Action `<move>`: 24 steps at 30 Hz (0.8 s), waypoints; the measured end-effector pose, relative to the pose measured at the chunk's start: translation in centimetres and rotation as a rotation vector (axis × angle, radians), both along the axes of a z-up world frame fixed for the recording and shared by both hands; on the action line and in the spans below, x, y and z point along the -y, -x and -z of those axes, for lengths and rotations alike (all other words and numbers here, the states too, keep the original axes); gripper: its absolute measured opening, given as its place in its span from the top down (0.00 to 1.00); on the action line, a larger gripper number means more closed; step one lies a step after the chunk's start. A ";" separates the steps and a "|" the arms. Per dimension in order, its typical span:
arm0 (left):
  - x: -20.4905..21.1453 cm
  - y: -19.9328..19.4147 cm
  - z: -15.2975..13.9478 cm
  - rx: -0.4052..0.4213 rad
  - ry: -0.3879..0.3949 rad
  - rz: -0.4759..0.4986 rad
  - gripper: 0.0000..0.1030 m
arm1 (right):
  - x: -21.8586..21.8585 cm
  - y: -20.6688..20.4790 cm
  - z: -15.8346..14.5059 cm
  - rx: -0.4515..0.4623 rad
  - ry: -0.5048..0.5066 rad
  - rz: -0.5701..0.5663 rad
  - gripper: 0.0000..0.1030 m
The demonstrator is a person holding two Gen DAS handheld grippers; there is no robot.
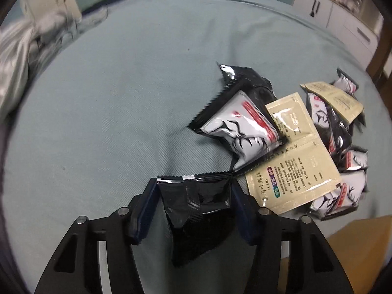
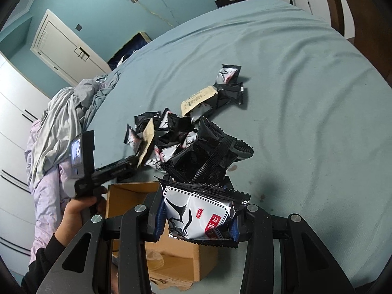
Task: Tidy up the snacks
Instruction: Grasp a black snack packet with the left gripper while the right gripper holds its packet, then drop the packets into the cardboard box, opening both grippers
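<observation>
Clamped between the blue pads of the left gripper is one black snack packet, plain side up, its serrated top edge just past the fingertips and its lower end hanging between the arms. From the left wrist view, the rest of the snacks lie to the right on the blue-grey bed sheet: I count at least five black-and-white antler-print packets in the pile, the nearest one lying on its own at the left, and two beige sachets, a large one and a smaller one farther off. Crumpled grey bedding sits at the far left, white cabinets at the far right, and a corner of cardboard box shows at the near right. From the right wrist view, the right gripper is closed on an antler-print packet with red labels, and a second, black packet stands bunched up just above it; whether the fingers pinch that one too I cannot tell. Beyond lies the scattered pile, too jumbled to count, with two beige sachets visible. An open cardboard box sits below the gripper at the bed's edge. A hand holds the other gripper's handle at left. Teal walls, a white door and white wardrobes surround the bed.
</observation>
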State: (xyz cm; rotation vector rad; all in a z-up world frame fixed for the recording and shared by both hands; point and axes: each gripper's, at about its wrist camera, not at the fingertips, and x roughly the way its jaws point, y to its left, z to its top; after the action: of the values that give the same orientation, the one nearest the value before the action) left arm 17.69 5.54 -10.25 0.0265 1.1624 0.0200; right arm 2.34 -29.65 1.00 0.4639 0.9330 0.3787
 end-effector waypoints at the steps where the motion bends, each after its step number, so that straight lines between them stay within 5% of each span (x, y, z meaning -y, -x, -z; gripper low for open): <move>1: 0.0 0.2 -0.2 0.000 0.013 0.000 0.47 | 0.0 0.0 0.0 0.000 0.008 0.006 0.63; 7: -1.1 2.9 -5.2 0.102 0.099 -0.039 0.48 | -0.2 0.9 -0.3 0.017 0.033 0.019 0.63; 14: 1.1 9.2 -13.1 0.230 0.103 0.073 0.48 | -0.8 2.5 -1.2 0.086 0.054 0.001 0.63; 19: 2.5 13.3 -13.8 0.195 0.214 0.154 0.48 | -1.3 2.8 -0.9 0.096 0.080 -0.028 0.63; 24: 5.3 15.6 -12.7 0.173 0.176 0.219 0.47 | -1.8 2.4 -0.9 0.091 0.104 -0.061 0.63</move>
State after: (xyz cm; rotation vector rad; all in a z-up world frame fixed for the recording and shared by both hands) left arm 2.06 0.22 2.48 -0.0036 0.9796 -0.2689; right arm -0.01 -27.83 1.91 0.3211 0.8749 0.4011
